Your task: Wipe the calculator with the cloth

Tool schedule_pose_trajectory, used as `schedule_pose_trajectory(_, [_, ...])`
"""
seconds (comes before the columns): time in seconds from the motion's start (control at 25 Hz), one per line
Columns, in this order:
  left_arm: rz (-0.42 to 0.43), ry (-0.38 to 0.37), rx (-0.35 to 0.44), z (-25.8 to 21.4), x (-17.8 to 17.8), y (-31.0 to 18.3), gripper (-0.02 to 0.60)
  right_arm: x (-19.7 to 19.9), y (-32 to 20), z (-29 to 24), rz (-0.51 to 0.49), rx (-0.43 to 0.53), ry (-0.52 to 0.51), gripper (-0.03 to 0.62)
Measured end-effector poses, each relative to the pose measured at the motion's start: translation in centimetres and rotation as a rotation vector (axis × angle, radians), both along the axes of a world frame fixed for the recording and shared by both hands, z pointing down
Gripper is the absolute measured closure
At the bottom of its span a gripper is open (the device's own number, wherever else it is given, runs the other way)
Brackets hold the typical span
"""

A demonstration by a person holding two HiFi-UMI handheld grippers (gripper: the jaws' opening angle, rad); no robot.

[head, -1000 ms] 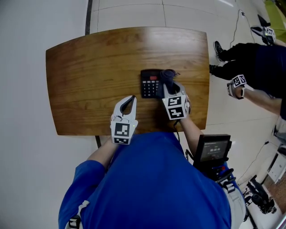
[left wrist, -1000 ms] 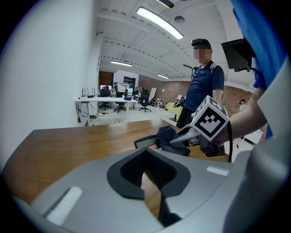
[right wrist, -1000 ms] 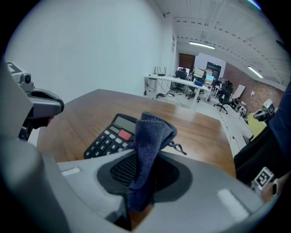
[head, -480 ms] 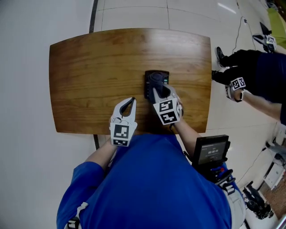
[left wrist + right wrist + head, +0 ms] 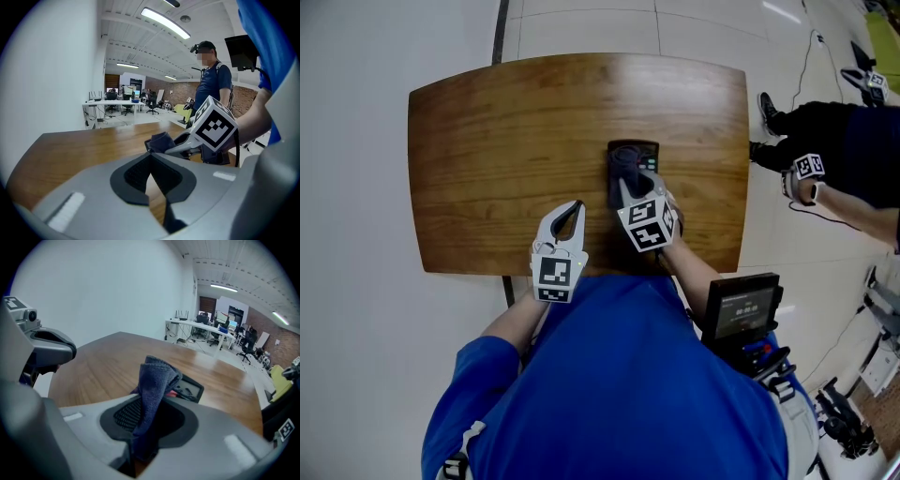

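A black calculator [image 5: 645, 157] lies right of centre on the wooden table [image 5: 487, 141]. A dark blue cloth [image 5: 628, 174] rests on its left half, and my right gripper [image 5: 630, 189] is shut on that cloth from the near side. In the right gripper view the cloth [image 5: 154, 376] stands folded between the jaws, with the calculator [image 5: 191, 388] just behind it. My left gripper [image 5: 574, 210] hovers over the table's near edge, left of the calculator, shut with nothing in it. In the left gripper view its jaws [image 5: 151, 159] meet, and the cloth [image 5: 161, 139] shows beyond.
The table's near edge runs just under both grippers, and its right edge lies close to the calculator. A second person [image 5: 844, 150] stands on the floor to the right. A small screen device [image 5: 741, 309] hangs at my right side.
My right gripper has slid the cloth leftward across the calculator, from its right side to its left half. The left gripper has stayed in place.
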State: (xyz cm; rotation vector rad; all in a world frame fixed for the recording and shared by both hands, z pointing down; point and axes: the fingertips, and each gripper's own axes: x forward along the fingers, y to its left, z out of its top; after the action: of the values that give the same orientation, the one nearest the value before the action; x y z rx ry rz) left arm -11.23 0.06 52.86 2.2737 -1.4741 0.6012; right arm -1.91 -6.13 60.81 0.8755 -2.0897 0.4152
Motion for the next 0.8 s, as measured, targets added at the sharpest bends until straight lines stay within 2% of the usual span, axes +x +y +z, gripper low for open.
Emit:
schedule_pose_trajectory(0.32, [0.037, -0.001, -0.004, 1.7, 0.7, -0.5, 0.575, 3.8, -0.6, 1.4, 0.072, 0.001, 0.037, 0.500])
schedule_pose_trajectory(0.64, [0.031, -0.001, -0.011, 2.6, 0.8, -0.3, 0.575, 7.6, -0.8, 2.4, 0.144, -0.003, 0.072, 0.500])
schedule_pose_trajectory(0.8, [0.020, 0.005, -0.014, 2.7, 0.6, -0.1, 0.575, 7.7, -0.9, 2.1, 0.149, 0.006, 0.068, 0.500])
